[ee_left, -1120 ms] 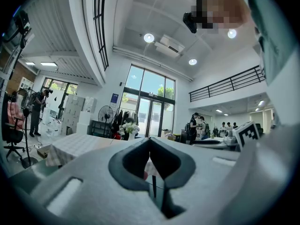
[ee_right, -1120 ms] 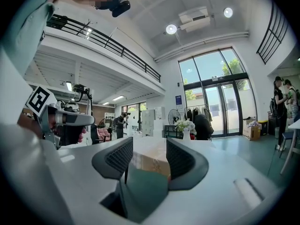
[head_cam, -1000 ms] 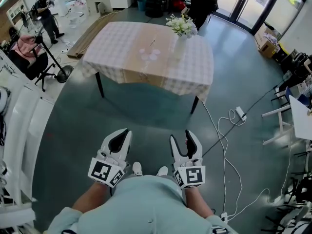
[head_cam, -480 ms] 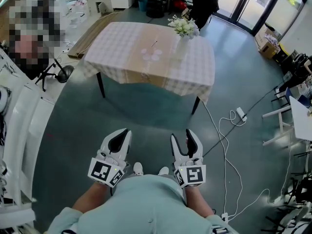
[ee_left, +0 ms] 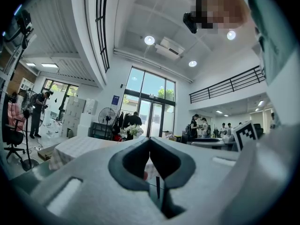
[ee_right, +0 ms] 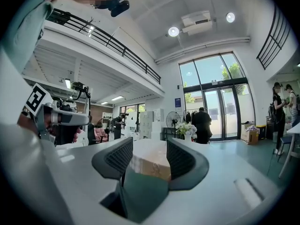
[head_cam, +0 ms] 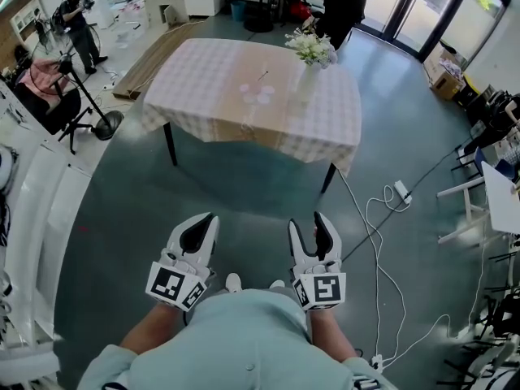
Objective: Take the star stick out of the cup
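A table (head_cam: pixel 211 112) with a checked cloth stands well ahead of me across the floor. Small pale pink cups (head_cam: pixel 257 94) sit near its middle. A thin stick (head_cam: pixel 262 75) pokes up from them, too small to make out a star. Both grippers are held low in front of my body, far from the table. The left gripper (head_cam: pixel 206 220) has its jaws pressed together on nothing (ee_left: pixel 150 142). The right gripper (head_cam: pixel 308 223) stands open, and the table shows through the gap between its jaws (ee_right: pixel 149 150).
A vase of white flowers (head_cam: pixel 309 47) stands at the table's far right corner, with a person in black (head_cam: pixel 341 2) behind it. White cables (head_cam: pixel 382 210) trail over the floor at the right. A chair and a stand (head_cam: pixel 61 96) are at the left, and another person (head_cam: pixel 77 19) stands at the far left.
The table has drifted slightly right in the head view, and the right gripper has shifted a little to the right. Neither gripper has changed its jaws.
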`<action>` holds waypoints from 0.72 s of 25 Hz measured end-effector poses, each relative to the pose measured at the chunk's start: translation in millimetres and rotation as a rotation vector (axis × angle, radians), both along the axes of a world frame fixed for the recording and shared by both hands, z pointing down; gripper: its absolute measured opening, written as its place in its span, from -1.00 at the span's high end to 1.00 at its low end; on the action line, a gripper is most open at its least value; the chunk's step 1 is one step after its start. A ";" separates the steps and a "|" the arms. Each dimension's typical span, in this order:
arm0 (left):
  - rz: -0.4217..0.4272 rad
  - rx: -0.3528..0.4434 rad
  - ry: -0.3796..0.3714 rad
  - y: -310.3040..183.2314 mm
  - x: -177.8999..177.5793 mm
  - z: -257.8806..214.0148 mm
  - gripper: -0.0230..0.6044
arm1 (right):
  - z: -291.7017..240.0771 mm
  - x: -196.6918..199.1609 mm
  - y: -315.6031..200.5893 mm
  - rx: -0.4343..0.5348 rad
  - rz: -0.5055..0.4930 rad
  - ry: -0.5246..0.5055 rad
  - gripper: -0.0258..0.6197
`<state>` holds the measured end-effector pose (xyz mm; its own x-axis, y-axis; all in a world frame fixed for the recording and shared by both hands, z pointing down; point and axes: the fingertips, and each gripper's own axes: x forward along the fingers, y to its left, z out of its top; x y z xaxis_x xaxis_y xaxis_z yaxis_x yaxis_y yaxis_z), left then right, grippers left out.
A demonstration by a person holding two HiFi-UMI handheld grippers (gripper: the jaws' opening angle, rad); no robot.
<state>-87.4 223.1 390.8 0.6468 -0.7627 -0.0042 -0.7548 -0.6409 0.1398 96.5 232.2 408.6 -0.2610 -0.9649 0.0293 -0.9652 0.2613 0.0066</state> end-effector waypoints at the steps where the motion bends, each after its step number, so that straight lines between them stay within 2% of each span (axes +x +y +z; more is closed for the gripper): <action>1: 0.002 0.001 0.000 -0.8 -3.6 0.6 0.92 | -0.8 -2.4 -1.3 0.004 0.004 0.002 0.28; 18: 0.031 -0.019 0.016 -13.2 -43.8 10.0 0.92 | 5.9 -39.3 -2.8 -0.019 0.044 0.004 0.31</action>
<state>-131.2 209.9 400.8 0.6703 -0.7421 -0.0006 -0.7319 -0.6613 0.1642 57.3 229.4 414.5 -0.2184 -0.9746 0.0490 -0.9757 0.2189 0.0061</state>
